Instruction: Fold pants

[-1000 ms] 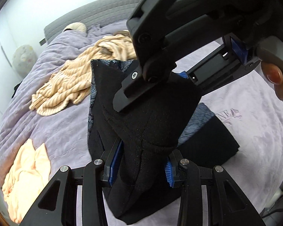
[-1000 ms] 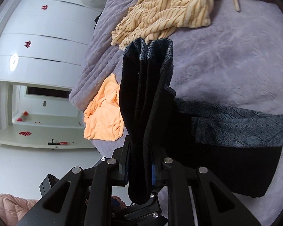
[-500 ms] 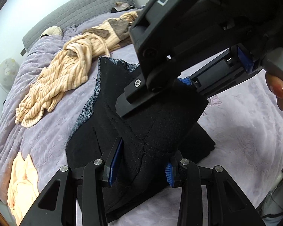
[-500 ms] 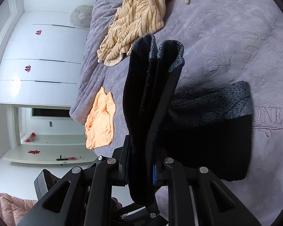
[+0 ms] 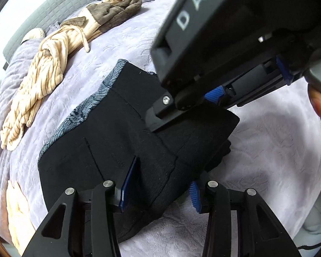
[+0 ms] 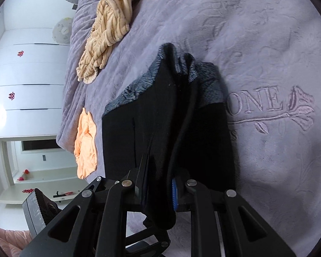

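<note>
The black pants (image 5: pixel 126 141) with a grey patterned waistband lining (image 5: pixel 85 109) lie folded on the lilac bedspread. My left gripper (image 5: pixel 158 189) is shut on the near folded edge of the pants. My right gripper (image 6: pixel 158 192) is shut on the same bundle of black cloth (image 6: pixel 160 141); its body shows from the side in the left wrist view (image 5: pixel 224 49), clamped on the upper layer. The folded layer is laid low over the lower part of the pants, nearly flat on the bed.
A tan striped garment (image 5: pixel 42 79) and a brown piece (image 5: pixel 111 15) lie at the far side of the bed. An orange cloth (image 6: pixel 85 143) lies at the bed's left edge. White cupboards (image 6: pixel 21 75) stand beyond. The embroidered bedspread (image 6: pixel 267 102) spreads to the right.
Both grippers have swung the held fold of pants down and forward, from upright to almost flat over the lower layer. Their grips have not changed.
</note>
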Motion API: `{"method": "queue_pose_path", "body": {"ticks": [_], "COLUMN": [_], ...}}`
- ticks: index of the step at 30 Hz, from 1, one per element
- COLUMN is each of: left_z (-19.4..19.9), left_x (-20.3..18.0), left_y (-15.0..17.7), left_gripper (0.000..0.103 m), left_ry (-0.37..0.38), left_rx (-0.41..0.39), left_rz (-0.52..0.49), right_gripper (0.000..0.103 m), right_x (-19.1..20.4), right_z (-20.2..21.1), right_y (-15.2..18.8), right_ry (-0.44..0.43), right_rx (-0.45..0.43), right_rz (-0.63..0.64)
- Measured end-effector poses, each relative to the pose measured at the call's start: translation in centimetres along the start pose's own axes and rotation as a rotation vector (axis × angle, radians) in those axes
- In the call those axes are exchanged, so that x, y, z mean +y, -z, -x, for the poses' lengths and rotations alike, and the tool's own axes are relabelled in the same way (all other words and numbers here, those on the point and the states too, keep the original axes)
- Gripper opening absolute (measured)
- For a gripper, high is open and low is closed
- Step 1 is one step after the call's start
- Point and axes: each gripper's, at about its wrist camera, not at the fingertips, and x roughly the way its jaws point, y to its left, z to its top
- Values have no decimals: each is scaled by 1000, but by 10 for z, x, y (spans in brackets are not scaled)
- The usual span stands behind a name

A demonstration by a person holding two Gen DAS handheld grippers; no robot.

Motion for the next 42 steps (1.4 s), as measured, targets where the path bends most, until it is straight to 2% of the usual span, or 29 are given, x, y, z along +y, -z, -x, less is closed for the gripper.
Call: {"method": "queue_pose_path", "body": {"ticks": [4,5,10,12,15,21,25,26,31,34,39,42], "left_z": [0,2,18,24,32,20,19,20,12,13,12,6], "left_x": [11,18,44,56,70,108,124,126,132,132,136,143], "left_y": [3,5,21,30,44,62,64,64,63,62,63,66], "left_gripper": [62,69,72,80,81,81,81,81,81,102,102,102], "left_ry": [38,58,104,101,109,102,94,84,77,71,75,80], "left_rx": [18,24,28,31,44,131,142,141,149,154,165,180], "left_rz": [28,48,96,132,198,306,358,361,379,389,409,427], "right_gripper": [22,24,25,26,28,32,55,56,60,61,64,70], "right_x": [-18,-20,-14,-8,-6,-12,-6,-5,-7,-5,-4,-4], "right_z": [-7,-8,-8,-7,-6,1,7,9,15,16,15,15], "right_y": [1,0,5,10,18,31,37,38,46,49,48,48], "right_ry": [30,40,124,172,226,252,349,358,364,365,359,359], "right_rx": [-12,-13,-27,-42,-65,-84,-73,-75,-87,-92,-97,-94], "right_rz": [-31,-32,34,69,85,51,51,47,15,14,-7,0]}}
